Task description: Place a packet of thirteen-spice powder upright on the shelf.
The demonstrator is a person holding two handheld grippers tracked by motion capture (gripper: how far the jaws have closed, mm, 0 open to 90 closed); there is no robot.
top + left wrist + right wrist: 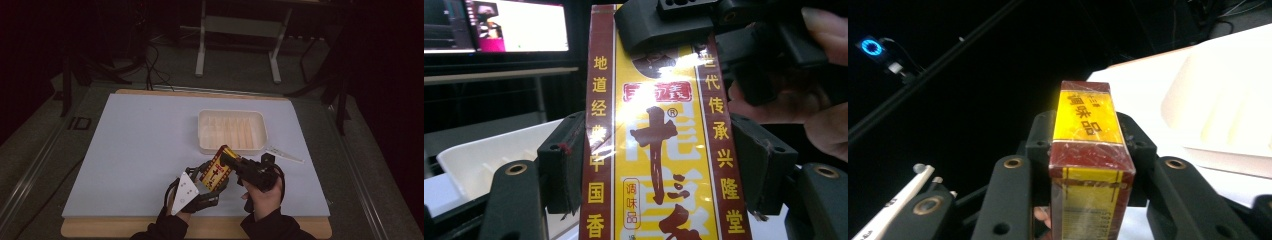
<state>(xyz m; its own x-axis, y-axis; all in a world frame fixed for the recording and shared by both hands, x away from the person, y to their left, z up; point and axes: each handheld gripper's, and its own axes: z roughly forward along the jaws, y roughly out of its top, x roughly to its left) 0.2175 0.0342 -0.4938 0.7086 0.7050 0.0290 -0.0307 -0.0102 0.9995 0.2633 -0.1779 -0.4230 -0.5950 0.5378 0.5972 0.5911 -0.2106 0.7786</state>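
A yellow and dark-red seasoning box with Chinese print is held in the air over the near middle of the table, tilted. My left gripper, with its grey three-cornered plate, is shut on the box's lower part. In the left gripper view the box stands between the two pads. My right gripper is shut on the box's upper end, coming in from the right. In the right gripper view the box sits end-on between the pads. The right gripper's jaws also clamp the box top in the left gripper view.
A white ribbed tray stands just beyond the grippers, right of centre on the pale blue mat. A thin white strip lies right of the tray's near corner. Table legs and cables stand on the dark floor behind.
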